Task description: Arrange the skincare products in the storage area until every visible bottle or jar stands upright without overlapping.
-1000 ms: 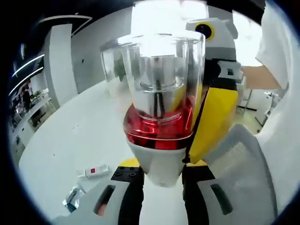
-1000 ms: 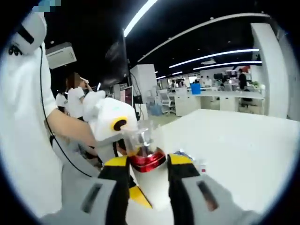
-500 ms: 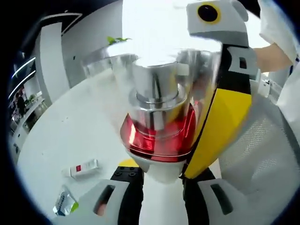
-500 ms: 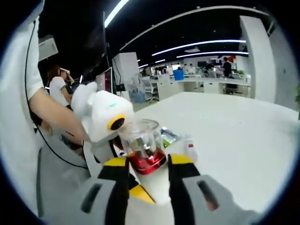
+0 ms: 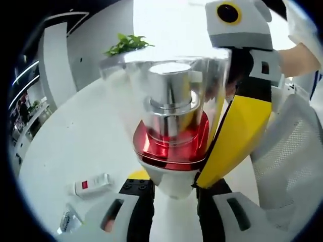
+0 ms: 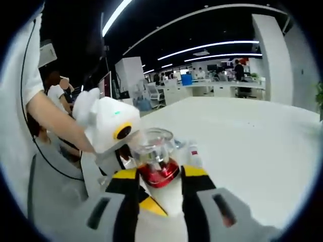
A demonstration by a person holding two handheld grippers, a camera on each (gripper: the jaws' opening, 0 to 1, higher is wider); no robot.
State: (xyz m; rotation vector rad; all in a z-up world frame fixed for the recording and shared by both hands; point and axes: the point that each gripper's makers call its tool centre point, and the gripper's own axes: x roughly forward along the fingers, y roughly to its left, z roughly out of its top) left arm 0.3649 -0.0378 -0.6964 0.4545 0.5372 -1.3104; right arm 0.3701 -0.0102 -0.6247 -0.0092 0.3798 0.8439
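Both my grippers, left and right, pinch one bottle by its white body between nearly closed jaws. It stands upright above the white table, long axis vertical: clear glossy cap, silver pump, red metallic collar.

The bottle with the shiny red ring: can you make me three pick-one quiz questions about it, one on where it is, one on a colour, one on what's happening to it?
1. Where is the bottle?
A. between both grippers' jaws
B. lying on the table
C. on a chair

2. What colour is its collar?
A. blue
B. red
C. green

3. What covers its silver pump?
A. nothing
B. a cloth
C. a clear cap

Answers:
1 A, the left gripper and right gripper both clamp its white body.
2 B, the ring gleams red.
3 C, a see-through cap surrounds the pump.
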